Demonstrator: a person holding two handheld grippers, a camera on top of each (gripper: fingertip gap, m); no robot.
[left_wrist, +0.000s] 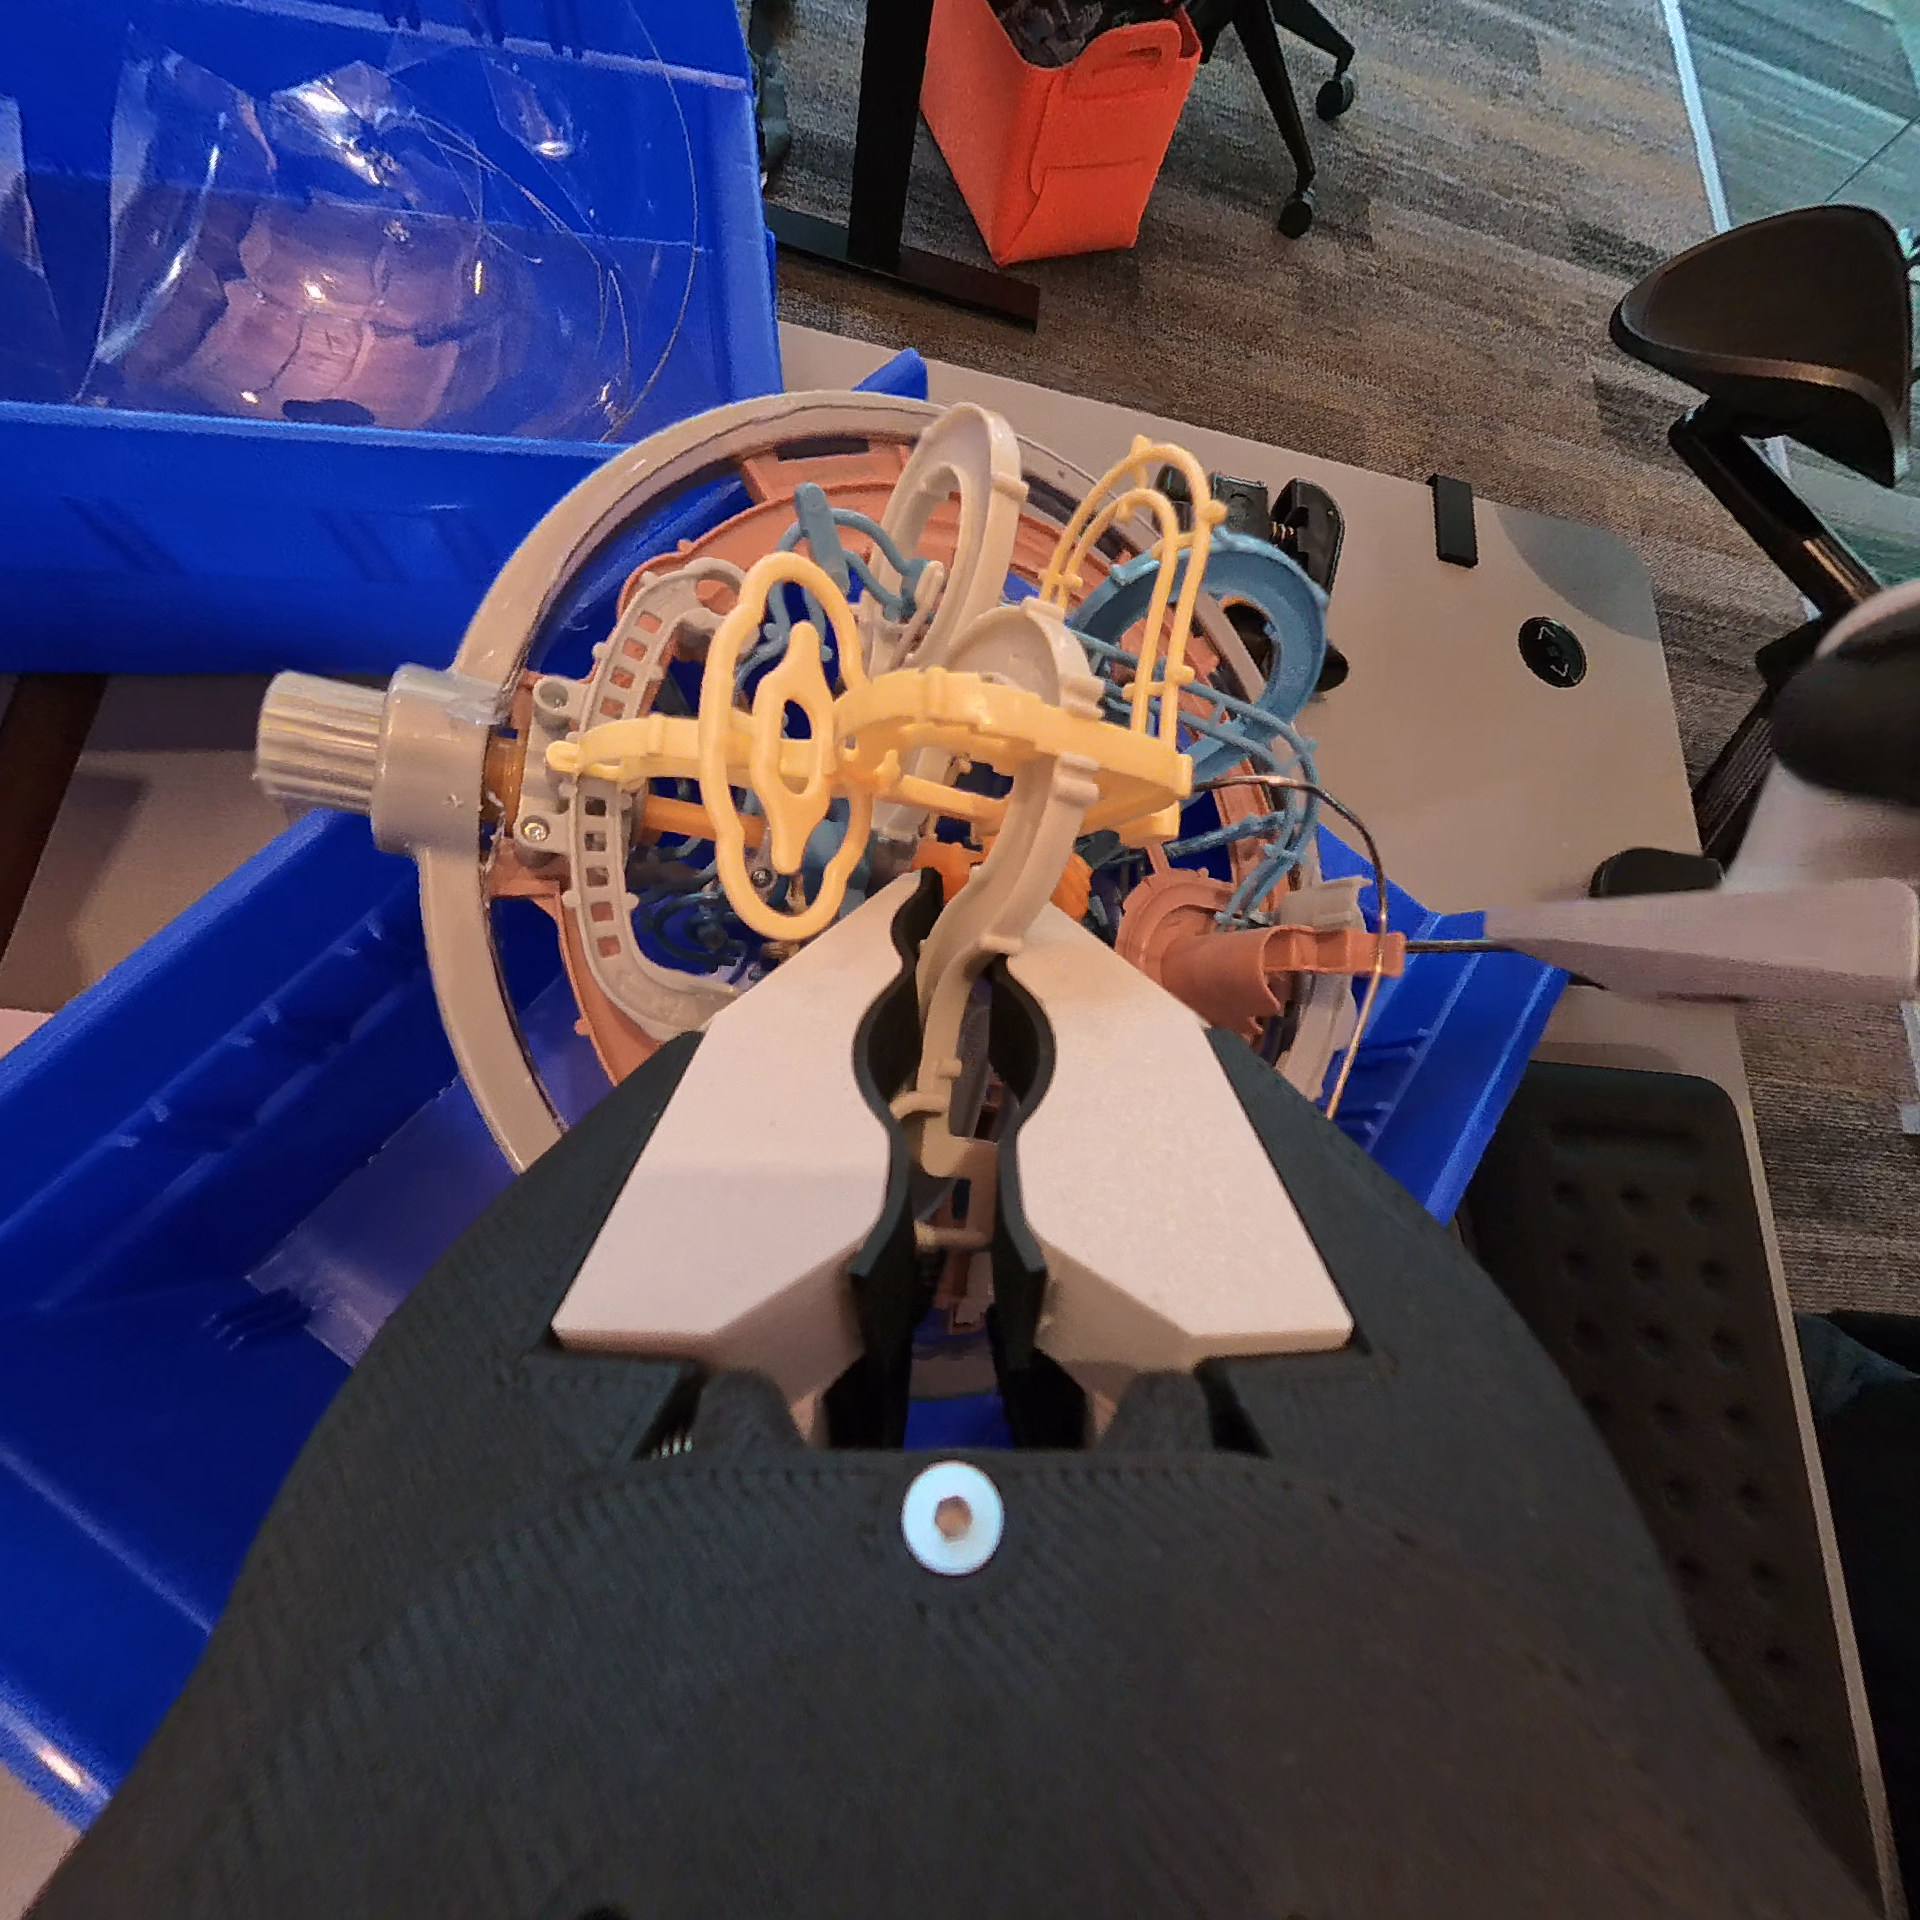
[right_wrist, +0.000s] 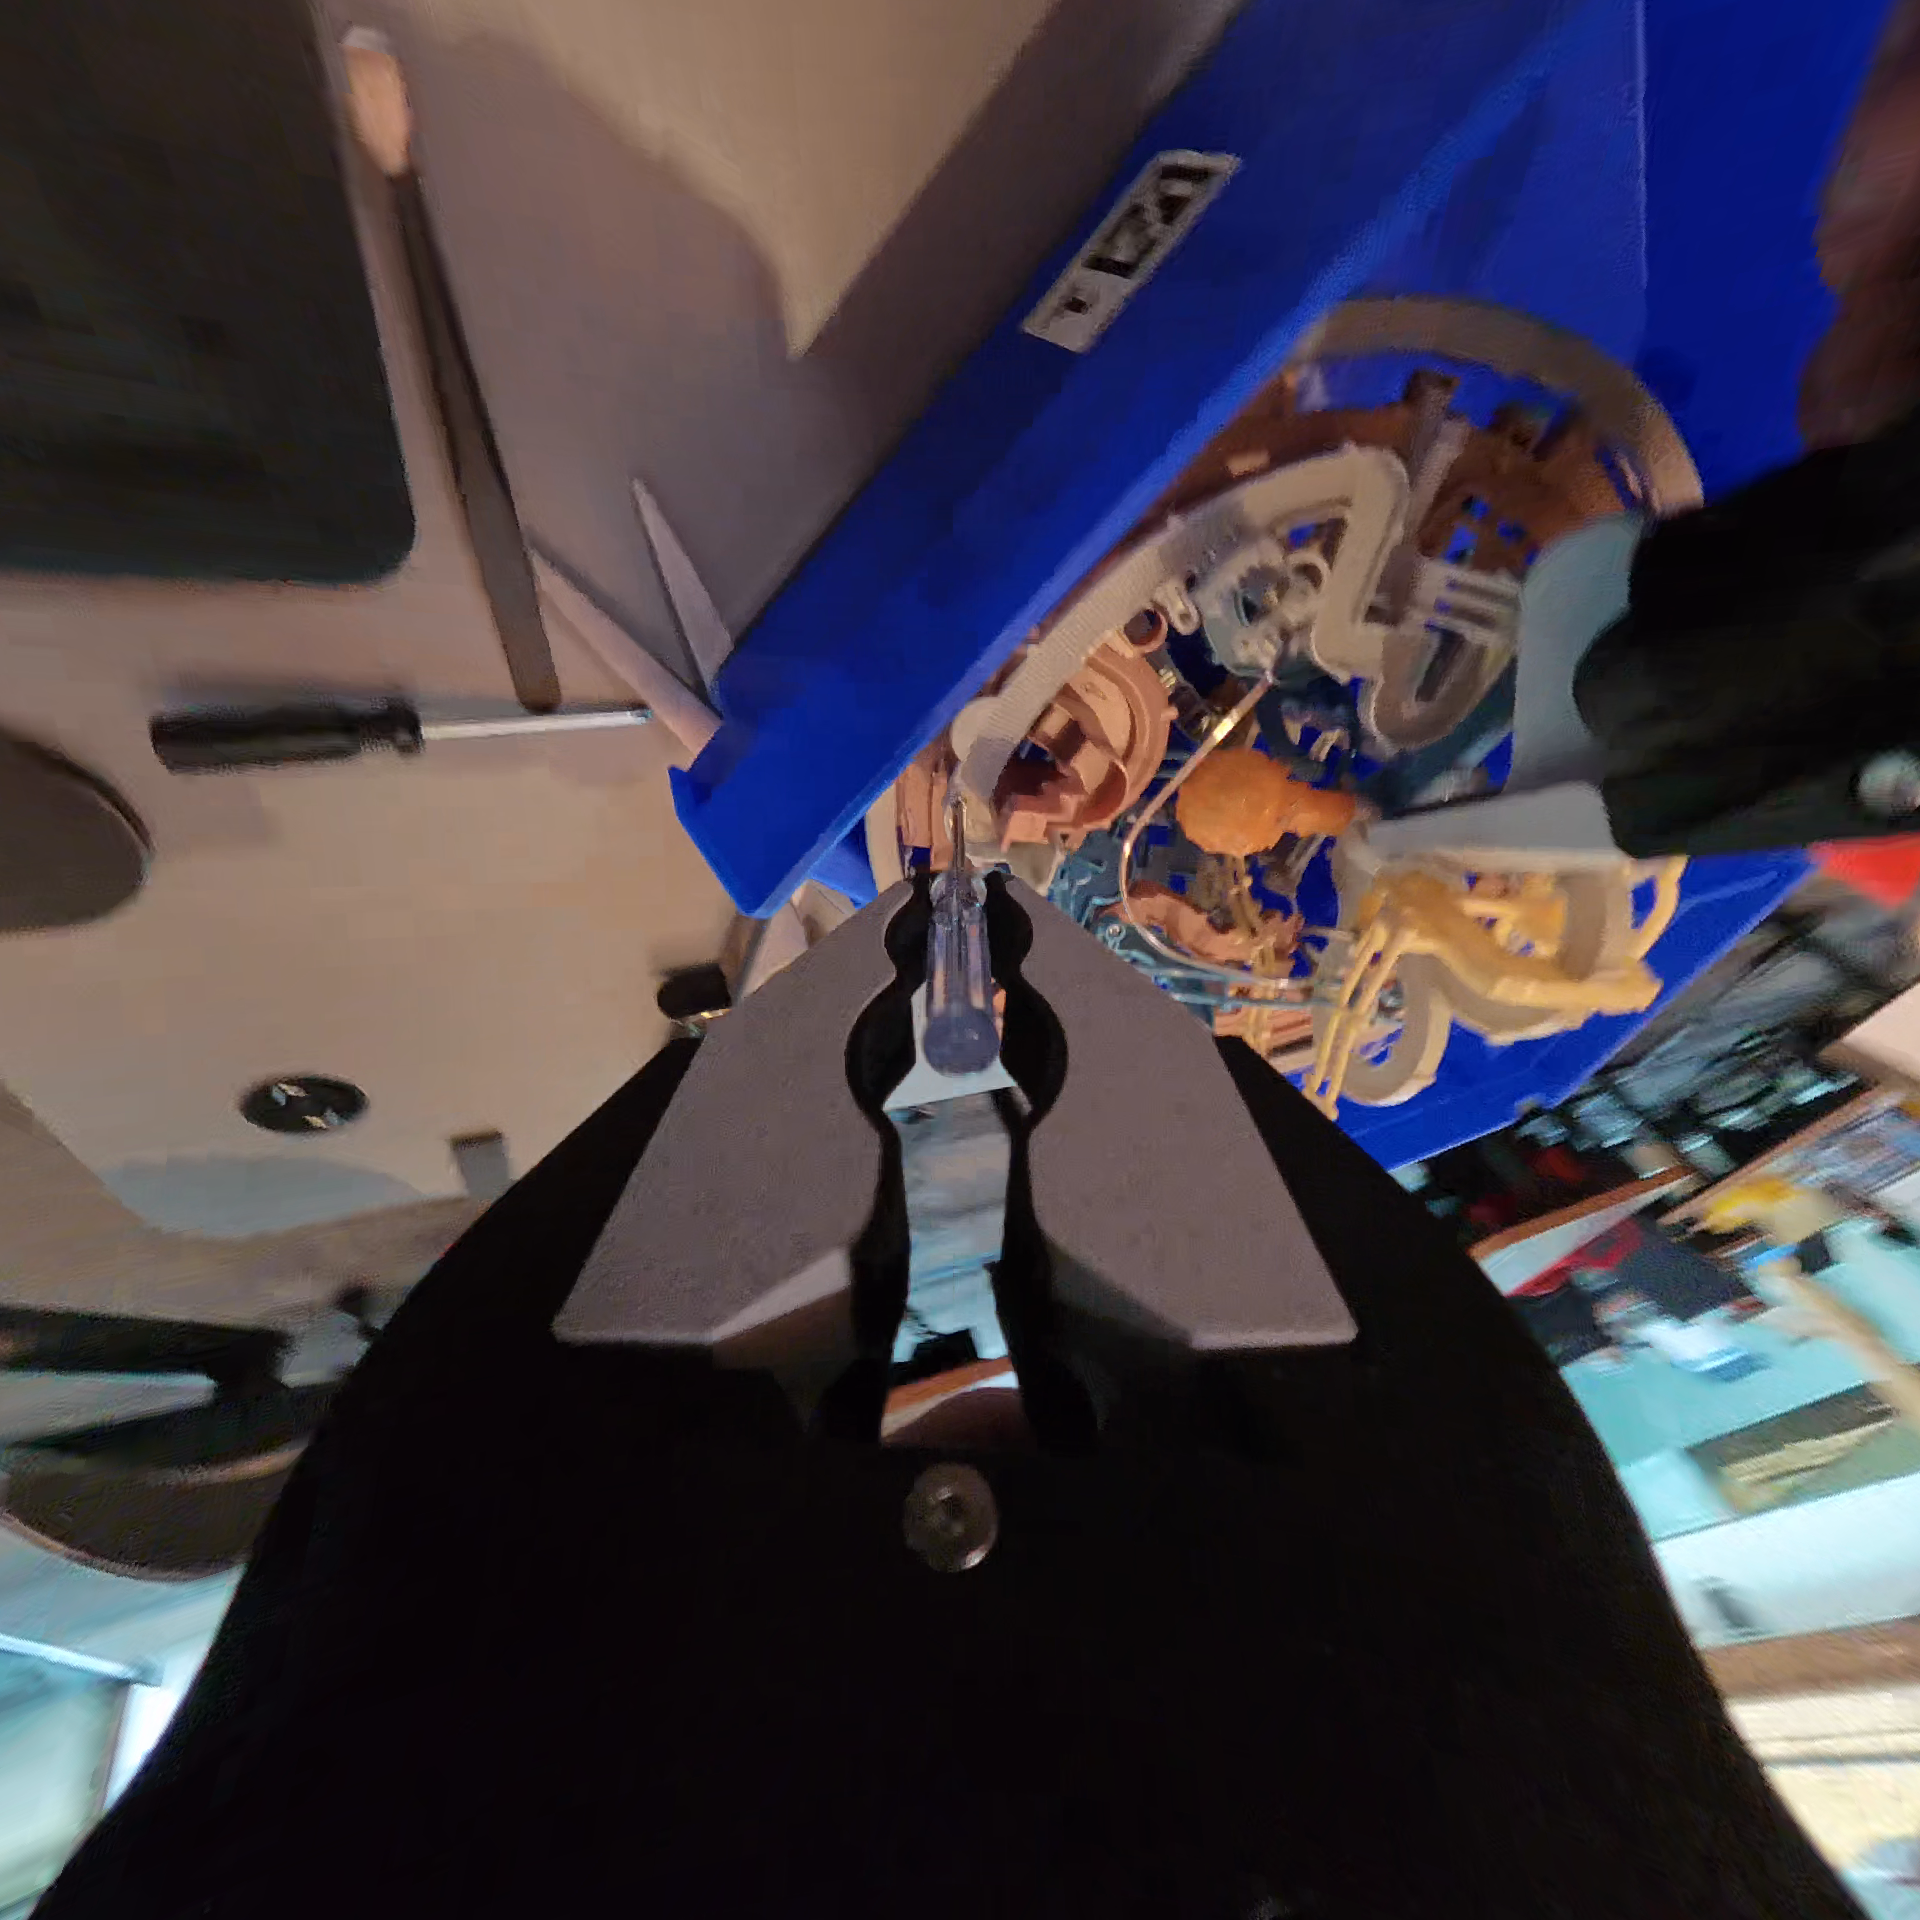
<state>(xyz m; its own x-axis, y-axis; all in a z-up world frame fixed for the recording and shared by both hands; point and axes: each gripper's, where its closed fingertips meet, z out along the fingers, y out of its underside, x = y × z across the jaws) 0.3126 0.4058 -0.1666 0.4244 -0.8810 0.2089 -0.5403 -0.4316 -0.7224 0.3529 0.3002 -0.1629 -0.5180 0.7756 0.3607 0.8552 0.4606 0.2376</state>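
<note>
A round plastic maze toy (left_wrist: 831, 748) with a grey ring, a grey knob on its left and yellow, blue and tan tracks is held above a blue bin (left_wrist: 208, 1195). My left gripper (left_wrist: 951, 956) is shut on a grey strut of the toy. My right gripper (right_wrist: 951, 904) is shut on a small screwdriver with a clear blue handle (right_wrist: 956, 977). Its tip touches the tan part (right_wrist: 1081, 748) at the toy's edge. In the left wrist view the right gripper (left_wrist: 1704, 945) comes in from the right with the screwdriver shaft at the tan part (left_wrist: 1247, 945).
A second blue bin (left_wrist: 364, 312) at the back left holds a clear plastic dome (left_wrist: 343, 260). A black-handled screwdriver (right_wrist: 312, 732) lies on the beige table (right_wrist: 364, 935). A black perforated mat (left_wrist: 1662, 1351) lies at the right. An orange bag (left_wrist: 1049, 125) and chairs stand on the floor. My hands' fingertips stand some 12 cm from each other.
</note>
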